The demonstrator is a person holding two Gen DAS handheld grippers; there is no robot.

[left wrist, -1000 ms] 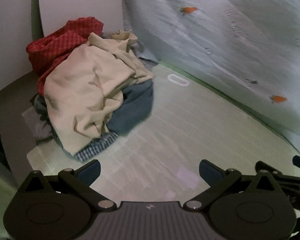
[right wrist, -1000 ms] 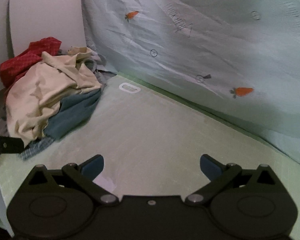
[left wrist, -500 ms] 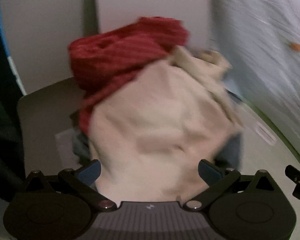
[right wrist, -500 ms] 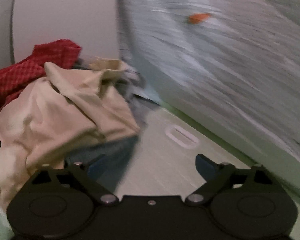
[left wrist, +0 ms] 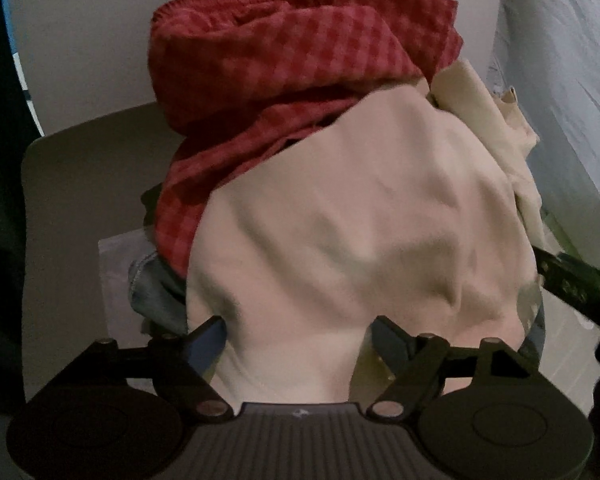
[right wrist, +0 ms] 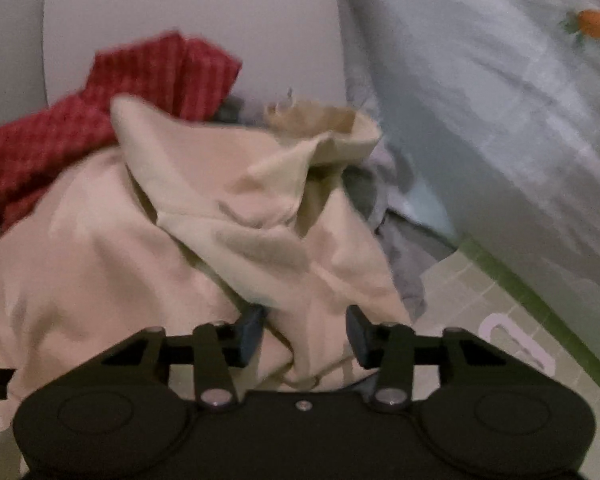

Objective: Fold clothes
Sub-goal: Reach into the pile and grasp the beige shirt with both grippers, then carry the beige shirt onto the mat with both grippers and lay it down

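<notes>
Both of my grippers are at a heap of unfolded clothes, and the cream garment (left wrist: 360, 240) draped over the top of that heap is my landmark. My left gripper (left wrist: 298, 334) has its jaws spread wide, with a low fold of the cream cloth lying between them. My right gripper (right wrist: 306, 332) has its jaws partly closed, straddling a bunched ridge of the same garment near its lower edge; they have not yet pinched it.

Behind and above the cream garment sits a red checked garment (left wrist: 292, 60). A blue denim piece (left wrist: 156, 292) pokes out beneath its left side, and grey fabric (right wrist: 404, 248) lies to its right. The whole heap rests on a pale green mat (right wrist: 480, 292).

What I judge could go wrong: closing on thick bunched cloth may catch several layers, or the garments underneath, so a lift drags the heap over. A thin pinch could slip free.

I can read no writing or brand. To the right, a pale sheet (right wrist: 500, 100) shows only a small orange carrot motif (right wrist: 596, 24).
</notes>
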